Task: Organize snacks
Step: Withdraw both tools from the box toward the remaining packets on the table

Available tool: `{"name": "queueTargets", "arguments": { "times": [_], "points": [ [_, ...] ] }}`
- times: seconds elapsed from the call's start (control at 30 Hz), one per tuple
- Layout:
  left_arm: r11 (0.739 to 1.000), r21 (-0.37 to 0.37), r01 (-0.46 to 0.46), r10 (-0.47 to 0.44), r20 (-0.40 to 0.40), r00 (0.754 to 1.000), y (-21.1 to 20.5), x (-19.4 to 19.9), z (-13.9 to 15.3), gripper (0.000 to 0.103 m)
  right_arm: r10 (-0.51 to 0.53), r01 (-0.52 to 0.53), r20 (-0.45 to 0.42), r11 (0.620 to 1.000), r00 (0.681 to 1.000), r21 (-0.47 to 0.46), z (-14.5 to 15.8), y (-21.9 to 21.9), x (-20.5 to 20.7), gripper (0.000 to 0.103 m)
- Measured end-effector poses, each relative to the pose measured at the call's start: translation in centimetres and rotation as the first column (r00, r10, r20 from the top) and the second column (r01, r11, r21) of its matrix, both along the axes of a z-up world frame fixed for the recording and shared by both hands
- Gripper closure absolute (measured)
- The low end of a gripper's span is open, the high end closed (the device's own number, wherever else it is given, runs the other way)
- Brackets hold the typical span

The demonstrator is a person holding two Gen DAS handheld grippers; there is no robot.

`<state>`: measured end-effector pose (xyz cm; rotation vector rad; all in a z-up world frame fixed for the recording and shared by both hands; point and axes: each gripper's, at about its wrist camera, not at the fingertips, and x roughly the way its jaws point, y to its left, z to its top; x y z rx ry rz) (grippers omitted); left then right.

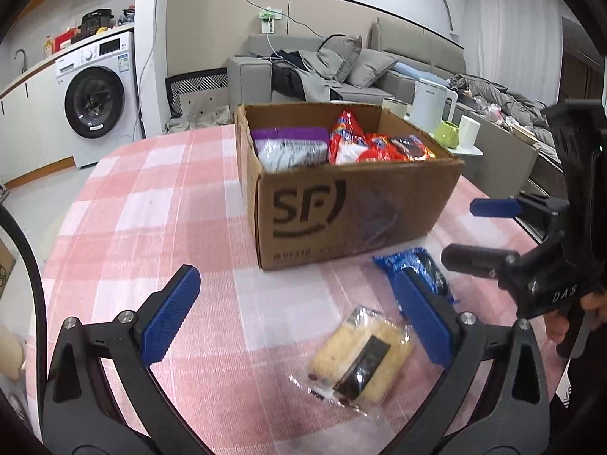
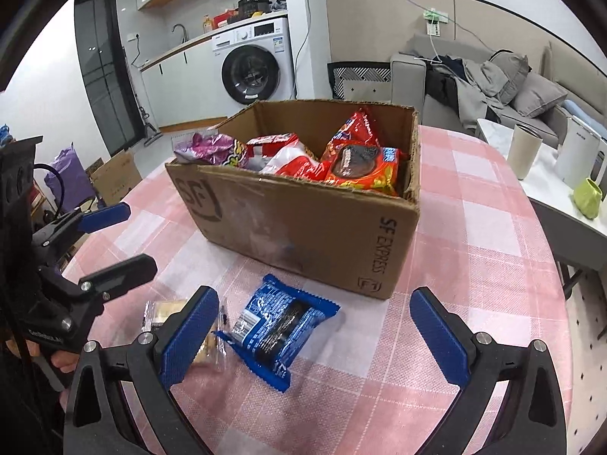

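A: We note a corrugated cardboard box point(image 2: 303, 223), rectangular, flaps gone and top open, standing on the pink-and-white checked tablecloth point(image 1: 151, 197). It is printed "SF" on one face.

B: Inside we see glossy crinkled bags: red-orange snack packs point(image 2: 360, 167) to one side, a purple foil bag point(image 2: 212, 149) to the other.

A: On the cloth just before the box lies a blue foil biscuit packet point(image 2: 277, 326), flat and oblong. Beside it lies a clear-wrapped cake slice point(image 1: 360, 356), pale crumb with a dark band.

B: We find the left gripper point(image 1: 296, 318) spread wide, its ribbed blue pads empty, the cake slice low between them and untouched.

A: The right gripper point(image 2: 315, 333) likewise stands released, holding nothing; the blue packet lies between its fingers, nearer the left pad.
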<state>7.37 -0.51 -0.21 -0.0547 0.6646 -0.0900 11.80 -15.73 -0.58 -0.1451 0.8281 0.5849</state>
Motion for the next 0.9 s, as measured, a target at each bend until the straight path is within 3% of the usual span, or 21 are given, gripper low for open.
{"name": "queueTargets", "arguments": {
  "times": [0.23,0.57,0.9],
  "points": [
    [1.0,0.002,0.018,-0.018,-0.028,0.999,-0.3,0.3,-0.5,0.001,0.04,-0.041,-0.038,0.999,0.999,-0.026,-1.3,0.9,-0.1,0.0],
    [1.0,-0.011,0.002,-0.002,-0.041,0.999,0.6,0.9,-0.5,0.001,0.012,-0.012,-0.135,1.0,0.991,-0.001,-4.3,2.1,0.9,0.0],
    [1.0,-0.006,-0.002,0.002,-0.063,0.998,0.8,1.5,-1.0,0.001,-0.004,-0.009,-0.19,0.997,0.982,-0.072,-5.6,1.2,1.9,0.0]
  ]
}}
